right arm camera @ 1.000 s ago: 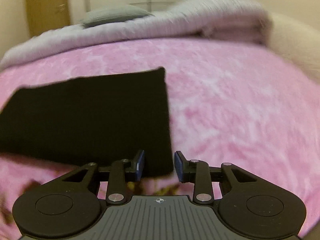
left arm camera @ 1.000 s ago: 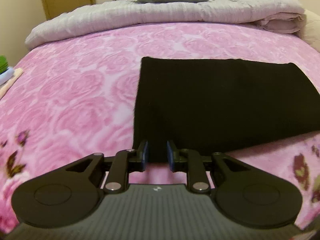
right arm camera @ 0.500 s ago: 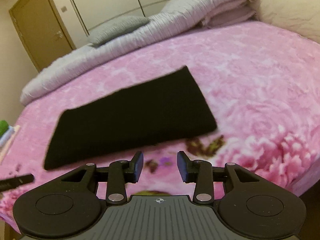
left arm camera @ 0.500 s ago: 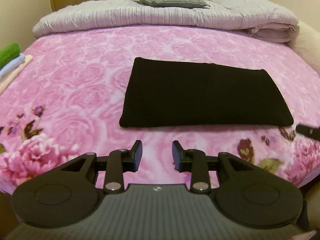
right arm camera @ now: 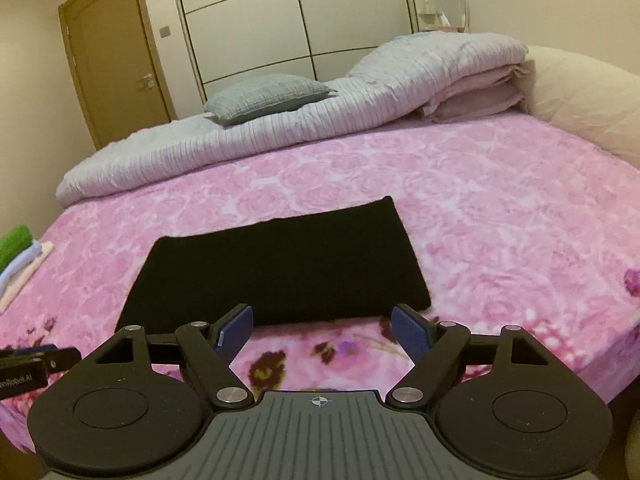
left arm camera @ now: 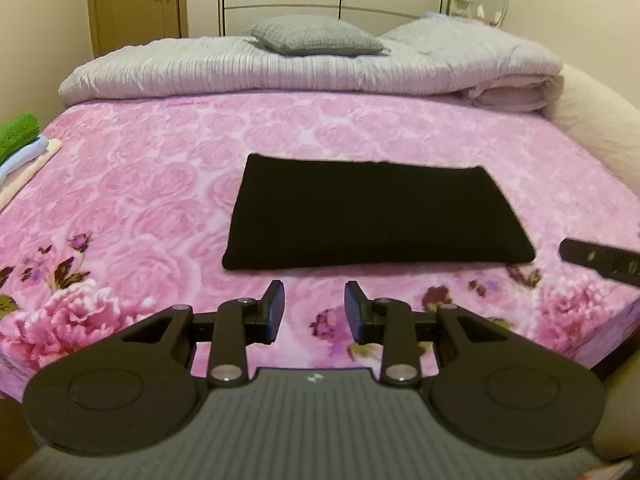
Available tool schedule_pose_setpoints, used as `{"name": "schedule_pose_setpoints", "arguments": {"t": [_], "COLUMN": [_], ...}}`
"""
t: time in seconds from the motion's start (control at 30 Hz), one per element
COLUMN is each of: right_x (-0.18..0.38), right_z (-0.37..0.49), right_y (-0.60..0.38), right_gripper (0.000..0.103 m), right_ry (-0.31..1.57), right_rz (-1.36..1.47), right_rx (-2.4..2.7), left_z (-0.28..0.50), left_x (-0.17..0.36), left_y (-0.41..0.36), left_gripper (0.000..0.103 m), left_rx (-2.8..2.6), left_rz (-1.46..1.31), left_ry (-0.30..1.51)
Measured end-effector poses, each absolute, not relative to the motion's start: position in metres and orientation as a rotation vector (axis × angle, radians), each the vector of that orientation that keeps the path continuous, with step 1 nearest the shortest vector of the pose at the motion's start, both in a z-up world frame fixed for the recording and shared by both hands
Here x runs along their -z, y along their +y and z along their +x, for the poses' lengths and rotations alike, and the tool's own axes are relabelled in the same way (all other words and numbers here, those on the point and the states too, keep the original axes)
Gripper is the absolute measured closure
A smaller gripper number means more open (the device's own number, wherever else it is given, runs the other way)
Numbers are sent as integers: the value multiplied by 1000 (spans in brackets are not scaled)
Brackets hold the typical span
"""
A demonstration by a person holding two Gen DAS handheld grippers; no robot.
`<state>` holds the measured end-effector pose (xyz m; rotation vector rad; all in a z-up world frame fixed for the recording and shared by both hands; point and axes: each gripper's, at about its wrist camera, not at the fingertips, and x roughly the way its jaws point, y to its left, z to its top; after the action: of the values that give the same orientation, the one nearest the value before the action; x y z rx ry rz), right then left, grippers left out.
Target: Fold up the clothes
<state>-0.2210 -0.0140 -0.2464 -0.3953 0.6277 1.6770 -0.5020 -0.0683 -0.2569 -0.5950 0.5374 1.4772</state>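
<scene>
A black garment (left arm camera: 372, 214) lies folded flat as a rectangle on the pink rose-patterned bed (left arm camera: 140, 200); it also shows in the right wrist view (right arm camera: 280, 264). My left gripper (left arm camera: 314, 306) is open and empty, held back from the garment's near edge above the bed's front. My right gripper (right arm camera: 322, 326) is wide open and empty, just short of the garment's near right corner. The tip of the right gripper (left arm camera: 600, 262) shows at the right edge of the left wrist view, and the left gripper (right arm camera: 28, 364) at the left edge of the right wrist view.
A rolled grey quilt (left arm camera: 280, 72) with a grey cushion (left arm camera: 316, 36) lies across the head of the bed. A stack of folded clothes with a green one on top (left arm camera: 18, 140) sits at the left edge. A cream pillow (right arm camera: 580, 96) is at the right.
Both grippers have drawn back and up from the garment's near edge, which now lies free on the bed. The right jaws have opened wider.
</scene>
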Motion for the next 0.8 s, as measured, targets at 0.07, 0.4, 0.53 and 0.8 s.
{"name": "schedule_pose_setpoints", "arguments": {"t": [0.07,0.4,0.53,0.8], "right_x": [244,242,245,258], "right_z": [-224,-237,-240,-241], "right_y": [-17,-20,-15,5], "right_gripper": [23,23,23,23], "right_ry": [621,582,583,618], "right_rz": [-407,-449,-463,-497], "right_rx": [-1673,-1683,-1687,-1677], "left_z": [-503,-508,-508,-509], "left_x": [254,255,261,277], "left_y": [-71,-70,-64,-42], "left_gripper": [74,73,73,73], "left_rx": [-1469,-1469,-1465,-1464], "left_rz": [-593,-598,-612,-649], "left_ry": [519,514,531,577]}}
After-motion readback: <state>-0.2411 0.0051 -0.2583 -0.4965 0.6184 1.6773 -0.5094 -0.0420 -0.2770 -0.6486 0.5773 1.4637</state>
